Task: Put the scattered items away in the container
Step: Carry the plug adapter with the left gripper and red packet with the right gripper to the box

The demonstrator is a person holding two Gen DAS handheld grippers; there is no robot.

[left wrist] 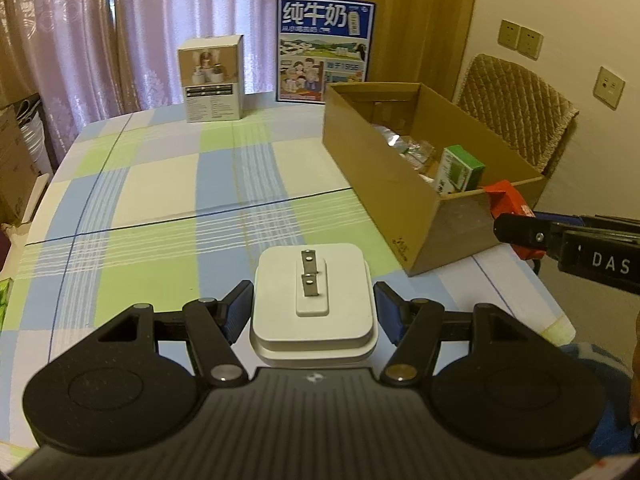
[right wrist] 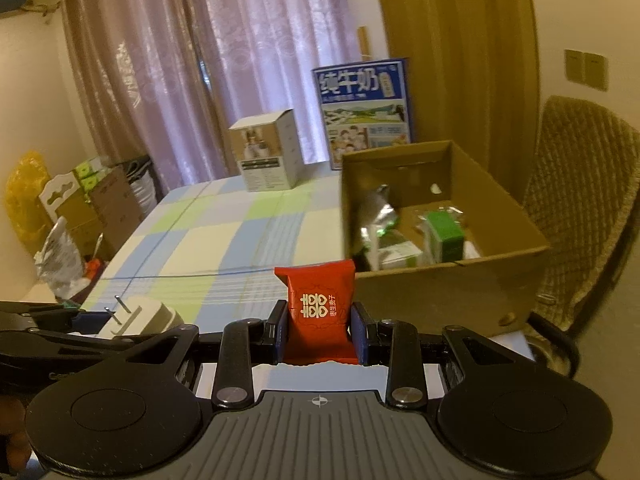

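Note:
My left gripper (left wrist: 313,300) is shut on a white plug adapter (left wrist: 316,320) and carries it above the checked tablecloth, prongs facing up. The adapter (right wrist: 140,314) also shows at the lower left of the right wrist view. My right gripper (right wrist: 320,320) is shut on a red snack packet (right wrist: 320,304) with white print, held upright between the blue pads. That packet (left wrist: 505,197) appears in the left wrist view by the near corner of the open cardboard box (left wrist: 400,188). Inside the box (right wrist: 440,292) lie a green carton (right wrist: 444,236) and several clear and silvery packets.
A white product box (left wrist: 212,80) and a blue milk case (left wrist: 324,48) stand at the table's far edge before the curtains. A cushioned chair (left wrist: 516,108) sits right behind the cardboard box. Cartons and bags (right wrist: 80,208) are piled on the floor to the left.

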